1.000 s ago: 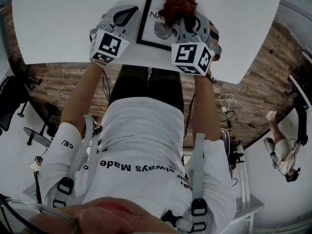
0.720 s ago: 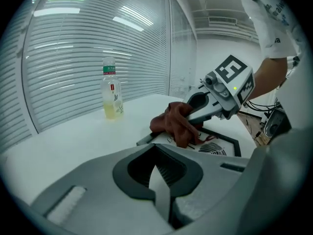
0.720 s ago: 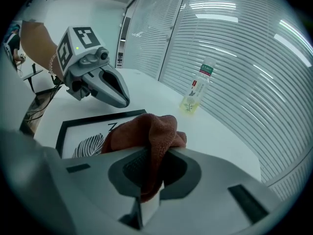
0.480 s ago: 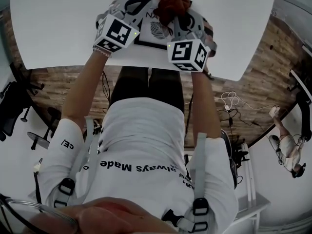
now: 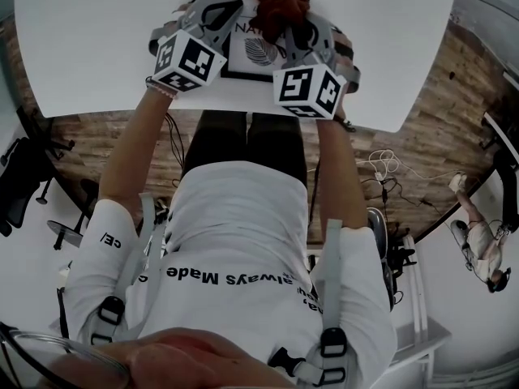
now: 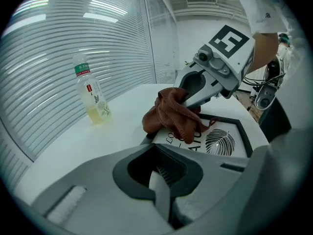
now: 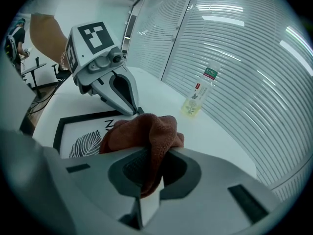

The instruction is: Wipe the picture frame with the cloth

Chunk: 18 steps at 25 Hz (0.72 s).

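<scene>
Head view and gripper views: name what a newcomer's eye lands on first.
A rust-brown cloth bunched in the right gripper's fingers sits on the black picture frame with its leaf print. The left gripper, shut, touches the frame's edge; a bottle stands apart on the white table.

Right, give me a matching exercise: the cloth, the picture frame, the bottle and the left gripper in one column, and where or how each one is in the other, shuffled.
Things:
1. rust-brown cloth
2. black-framed picture with a leaf print
3. clear plastic bottle of yellowish drink
4. left gripper

States:
A. stands upright on the white table, near the blinds
B. jaws together, tip at the picture's edge
C. clamped in the right gripper
D. lies flat on the table

Pairs: 1-C, 2-D, 3-A, 4-B
</scene>
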{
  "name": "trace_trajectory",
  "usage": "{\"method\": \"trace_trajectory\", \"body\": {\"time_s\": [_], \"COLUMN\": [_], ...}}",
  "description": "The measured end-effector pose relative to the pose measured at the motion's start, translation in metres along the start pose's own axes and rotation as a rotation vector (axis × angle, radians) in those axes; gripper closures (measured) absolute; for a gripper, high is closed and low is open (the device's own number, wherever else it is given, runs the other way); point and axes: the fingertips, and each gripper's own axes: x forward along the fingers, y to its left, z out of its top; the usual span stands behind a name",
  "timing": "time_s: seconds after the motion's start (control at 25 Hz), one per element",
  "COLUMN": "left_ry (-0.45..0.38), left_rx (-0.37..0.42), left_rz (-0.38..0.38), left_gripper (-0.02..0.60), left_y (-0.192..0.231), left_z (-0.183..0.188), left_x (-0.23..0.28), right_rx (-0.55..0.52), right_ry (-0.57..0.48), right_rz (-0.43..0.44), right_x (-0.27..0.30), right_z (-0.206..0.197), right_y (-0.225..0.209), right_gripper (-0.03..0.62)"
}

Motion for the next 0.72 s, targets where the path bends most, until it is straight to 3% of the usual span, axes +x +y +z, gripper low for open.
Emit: {"method": "trace_trajectory", "body": {"time_s": [0.28,0.56,0.72], "left_ry": [0.002,-0.033,-0.078], "left_rx": [-0.004,0.000,-0.092], "left_rz": [-0.014,-0.090,-0.139], "left_gripper": [0.578,0.578,0.578], "left_y": [0.000,0.003,0.005], "left_z": [-0.005,-0.006,-0.005], "left_x": [-0.003,-0.010,-0.010], "right_rx": [0.019,0.017,0.027], "right_ry": [0.032,0.031,-0.076], "right_rz": [-0.041,-0.047,-0.047], "right_x": [-0.008,-0.007,-0.031], "right_z": [-0.014,-0.012,0.024], "right_y": [-0.010,-0.013,-0.009], "right_gripper": [0.579,0.579,0.579]}}
